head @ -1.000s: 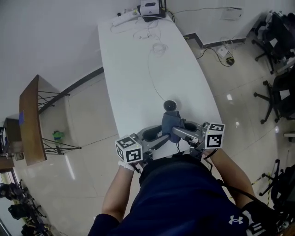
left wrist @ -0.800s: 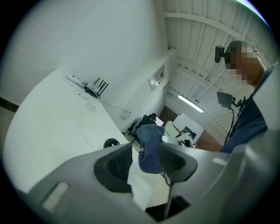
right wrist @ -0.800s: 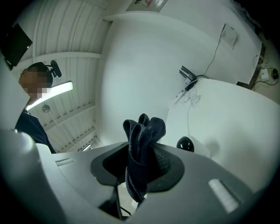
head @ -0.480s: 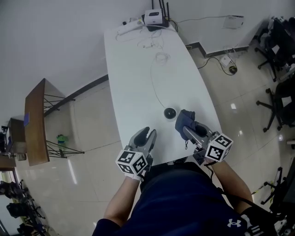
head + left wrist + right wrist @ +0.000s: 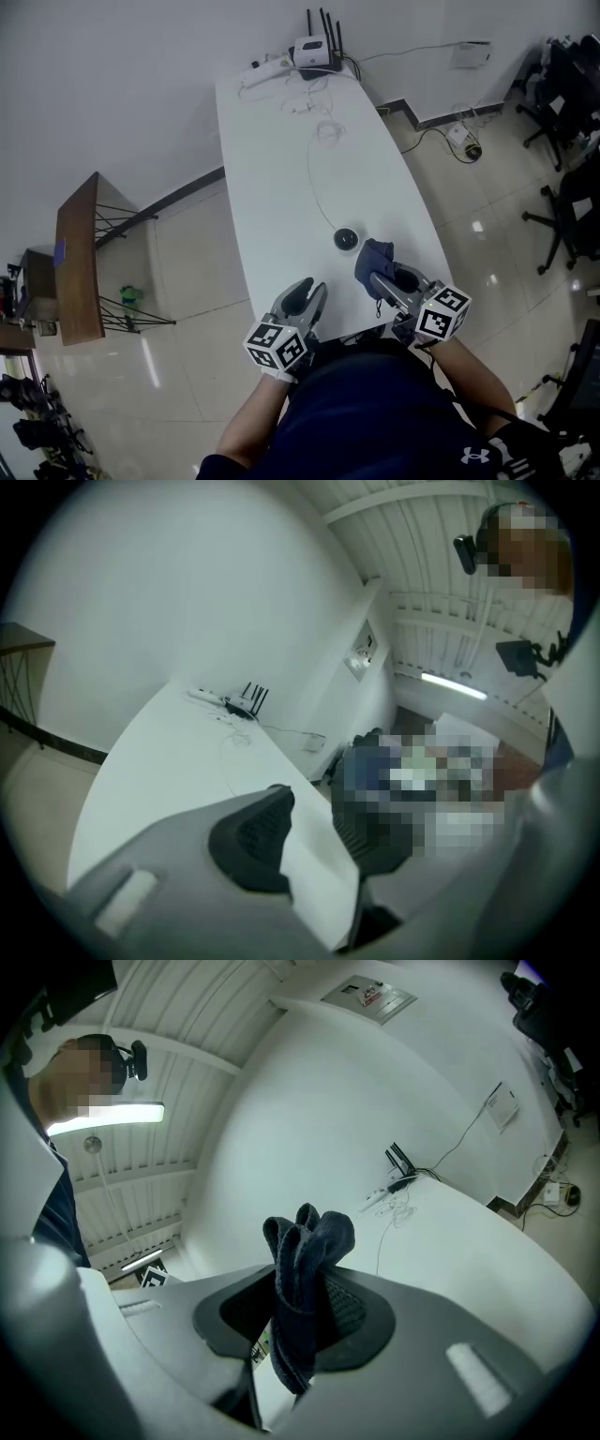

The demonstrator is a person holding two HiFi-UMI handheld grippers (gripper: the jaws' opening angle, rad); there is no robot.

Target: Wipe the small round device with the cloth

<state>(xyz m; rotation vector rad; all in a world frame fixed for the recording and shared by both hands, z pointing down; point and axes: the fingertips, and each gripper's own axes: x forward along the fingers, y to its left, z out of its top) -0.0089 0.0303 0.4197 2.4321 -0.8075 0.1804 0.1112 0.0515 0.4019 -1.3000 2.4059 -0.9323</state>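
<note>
Both grippers have drawn away from the small round device (image 5: 346, 238), which a second ago was crowded between them under the cloth (image 5: 375, 255). Now it sits uncovered on the white table (image 5: 281, 159), near the edge closest to the person. The left gripper (image 5: 307, 292) has pulled back to that near edge, left of the device and apart from it. Its jaws have just been closing partway, yet they stand spread with only bare tabletop showing between them. The right gripper (image 5: 381, 276) lies just right of the device, its jaws pinching the dark blue cloth, whose bunched folds stick out past the pads. The cloth's tip is just beside the device; whether they touch cannot be told.

A thin cable (image 5: 312, 178) runs from the device up the long table to the far end, where a white router (image 5: 314, 52) with black antennas and a power strip (image 5: 262, 68) lie among loose cords. The table stands along a pale wall (image 5: 112, 75) on glossy tiled floor (image 5: 187, 244). A wooden side table (image 5: 77, 253) on thin metal legs stands to the left, and black office chairs (image 5: 572, 202) stand at the right.
</note>
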